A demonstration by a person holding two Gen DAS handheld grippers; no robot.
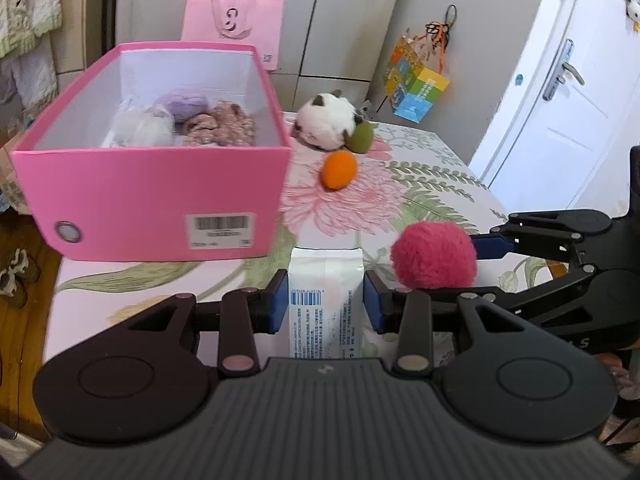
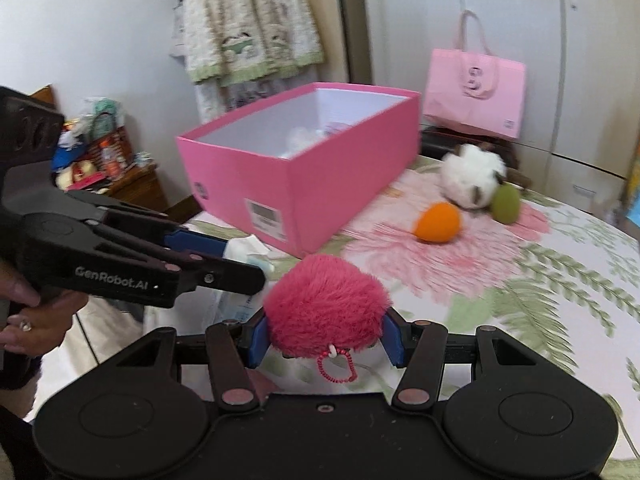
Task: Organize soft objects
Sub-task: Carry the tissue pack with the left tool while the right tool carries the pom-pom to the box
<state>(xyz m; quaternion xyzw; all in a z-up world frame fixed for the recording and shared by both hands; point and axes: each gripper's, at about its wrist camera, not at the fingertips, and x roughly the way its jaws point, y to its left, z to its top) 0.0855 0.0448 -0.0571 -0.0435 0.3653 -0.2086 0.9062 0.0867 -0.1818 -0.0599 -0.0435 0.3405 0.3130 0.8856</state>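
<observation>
At 10 o'clock sits the pink shoebox [image 1: 160, 196]: your left gripper [image 1: 326, 300] pinches a tissue pack [image 1: 326, 280], right gripper [image 2: 324, 338] clamps the pink pom-pom [image 2: 324, 308]; carry both over the rim next.

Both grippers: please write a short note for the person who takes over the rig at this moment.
Left gripper: shut on the white tissue pack, low over the floral table.
Right gripper: shut on the pink pompom, beside the left one.
Pink box: open, on the table's left side; several soft items lie inside.
Done: some soft things boxed.
Left: put the pack and pompom in the box, then the orange ball, green ball and white plush, which lie on the table right of the box.
</observation>
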